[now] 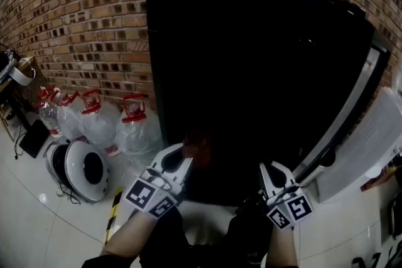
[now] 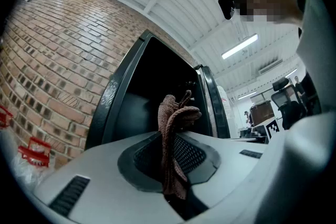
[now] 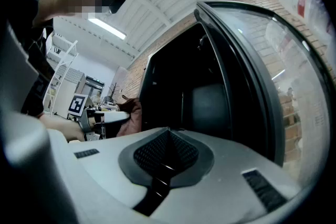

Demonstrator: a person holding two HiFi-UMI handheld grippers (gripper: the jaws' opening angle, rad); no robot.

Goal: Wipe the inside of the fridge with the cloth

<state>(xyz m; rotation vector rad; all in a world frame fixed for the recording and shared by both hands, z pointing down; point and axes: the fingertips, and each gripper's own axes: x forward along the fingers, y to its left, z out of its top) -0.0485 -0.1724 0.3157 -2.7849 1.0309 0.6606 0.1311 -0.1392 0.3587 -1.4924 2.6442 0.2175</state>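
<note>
Firmly pinches brown cloth (image 2: 177, 119) mid-fold in left gripper (image 2: 169, 162); likely soft, light, floppy; right gripper (image 3: 166, 150) closed, empty.

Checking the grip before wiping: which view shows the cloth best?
The left gripper view: the cloth stands clamped between its shut jaws, folds clear. The head view shows only a dim reddish patch; the right gripper view, a small brown piece at left.

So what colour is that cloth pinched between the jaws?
Reddish brown; the cloth shows best in the left gripper view.
</note>
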